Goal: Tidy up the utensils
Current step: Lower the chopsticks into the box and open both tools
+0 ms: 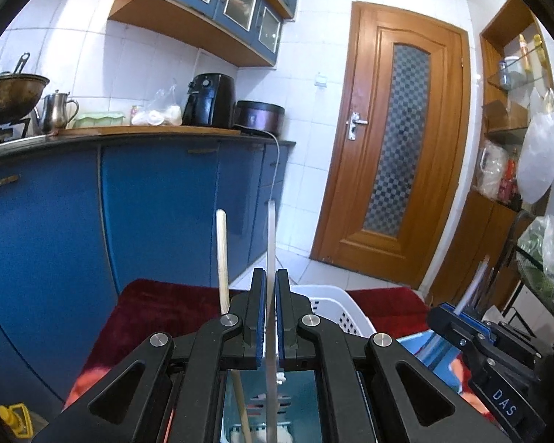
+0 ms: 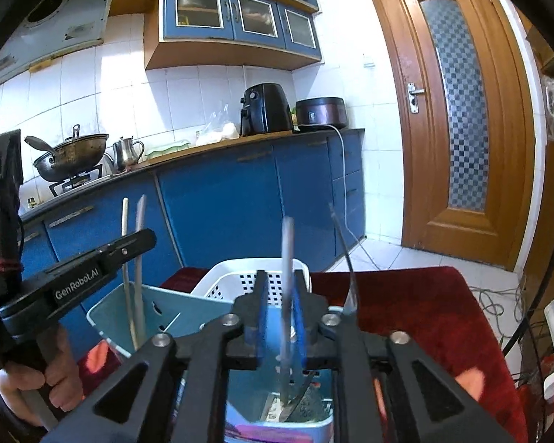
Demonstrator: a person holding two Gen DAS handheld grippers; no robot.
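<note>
A placing step appears to be in hand on both sides. The left gripper [image 1: 270,295] is seen with its jaws drawn narrow onto a thin pale utensil handle [image 1: 271,243], which stands upright between the blue pads and runs down into a light blue bin [image 2: 173,310] below; a wooden chopstick-like stick [image 1: 222,258] rises just beside the left jaw, outside the grip as far as can be judged. The right gripper [image 2: 277,295] is likewise closed narrowly on a blurred whitish handle [image 2: 287,258], whose lower end seems to reach into a second light blue container [image 2: 325,421] directly beneath, where a blade-like shape is faintly made out. A clear curved utensil [image 2: 345,258] leans just to the right of the right jaws, apparently not held. A white perforated basket [image 2: 255,280] stands behind the bins on the dark red cloth [image 2: 417,310] covering the surface. The next move is judged to call for each held piece to be lowered straight into its compartment and the jaws eased apart without the neighbouring sticks being knocked. The working ends of both held utensils are hidden by the gripper bodies, so their kind cannot be told; the right-hand piece is smeared by motion blur, and the bins' bottoms and inner divisions are largely cut off.
</note>
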